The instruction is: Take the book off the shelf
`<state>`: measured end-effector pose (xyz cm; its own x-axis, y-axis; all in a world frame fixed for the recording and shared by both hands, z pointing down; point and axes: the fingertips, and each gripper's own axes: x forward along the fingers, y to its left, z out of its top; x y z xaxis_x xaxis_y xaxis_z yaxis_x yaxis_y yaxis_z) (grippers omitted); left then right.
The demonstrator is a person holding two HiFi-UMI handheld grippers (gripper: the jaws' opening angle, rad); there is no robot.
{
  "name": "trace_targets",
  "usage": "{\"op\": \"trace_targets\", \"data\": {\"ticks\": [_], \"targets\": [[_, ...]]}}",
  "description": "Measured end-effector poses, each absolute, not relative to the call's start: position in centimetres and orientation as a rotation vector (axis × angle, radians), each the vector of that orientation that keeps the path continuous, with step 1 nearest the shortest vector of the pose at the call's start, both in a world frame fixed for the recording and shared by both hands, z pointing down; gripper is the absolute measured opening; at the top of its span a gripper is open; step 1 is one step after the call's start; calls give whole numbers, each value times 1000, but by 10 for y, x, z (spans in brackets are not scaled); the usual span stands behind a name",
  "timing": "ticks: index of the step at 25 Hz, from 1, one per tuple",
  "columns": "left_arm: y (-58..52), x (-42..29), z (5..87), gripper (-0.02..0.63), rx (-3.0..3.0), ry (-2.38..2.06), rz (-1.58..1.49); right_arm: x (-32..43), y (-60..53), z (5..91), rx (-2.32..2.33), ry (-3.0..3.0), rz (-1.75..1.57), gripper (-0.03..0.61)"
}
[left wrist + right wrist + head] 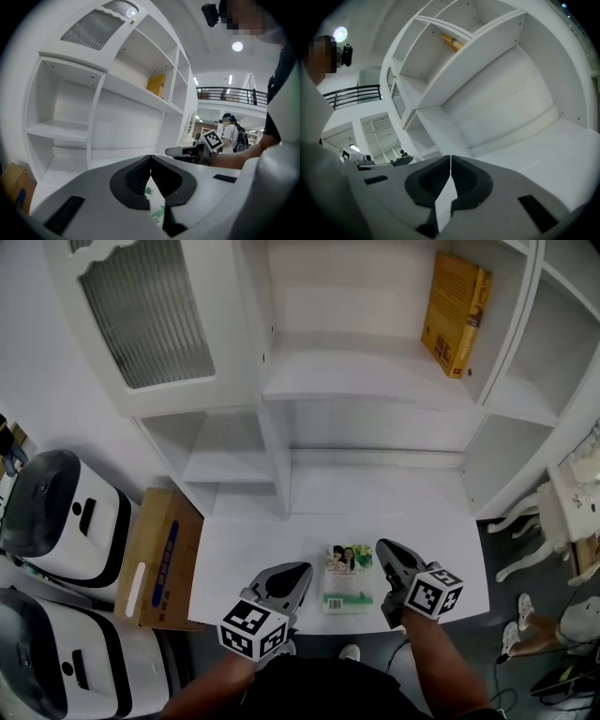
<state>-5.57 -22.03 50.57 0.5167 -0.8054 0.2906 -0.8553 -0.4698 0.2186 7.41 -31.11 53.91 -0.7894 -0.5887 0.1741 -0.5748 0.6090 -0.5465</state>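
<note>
Head view: we note a white shelf unit [366, 381] with a wide ledge [244, 559], and a cardboard box [159, 554] on the floor to its left. The yellow book [457, 313] leans in the upper shelf's right corner. A green-white booklet [348, 578] lies at the ledge's front edge. The left gripper [302, 570] and right gripper [382, 547] flank it, jaws closed together and empty.

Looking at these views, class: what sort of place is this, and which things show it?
Probably a large public hall or showroom, not a home: a white shelf unit with a yellow book, a railed upper gallery with ceiling lights, and another person beyond.
</note>
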Motion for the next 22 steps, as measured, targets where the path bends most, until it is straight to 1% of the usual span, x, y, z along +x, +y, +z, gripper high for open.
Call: {"op": "trace_targets", "data": {"ticks": [6,13,22], "targets": [[-220,-48,493,11,2499,-1337,221,80,-273,480,-996,2794,-763,29],[-218,-44,478,11,2539,-1275,177,80,-246,461,-1145,2895,-434,29],[-220,-42,466,11,2578,-1266,172,82,-243,472,-1271,2913,-425,29]]}}
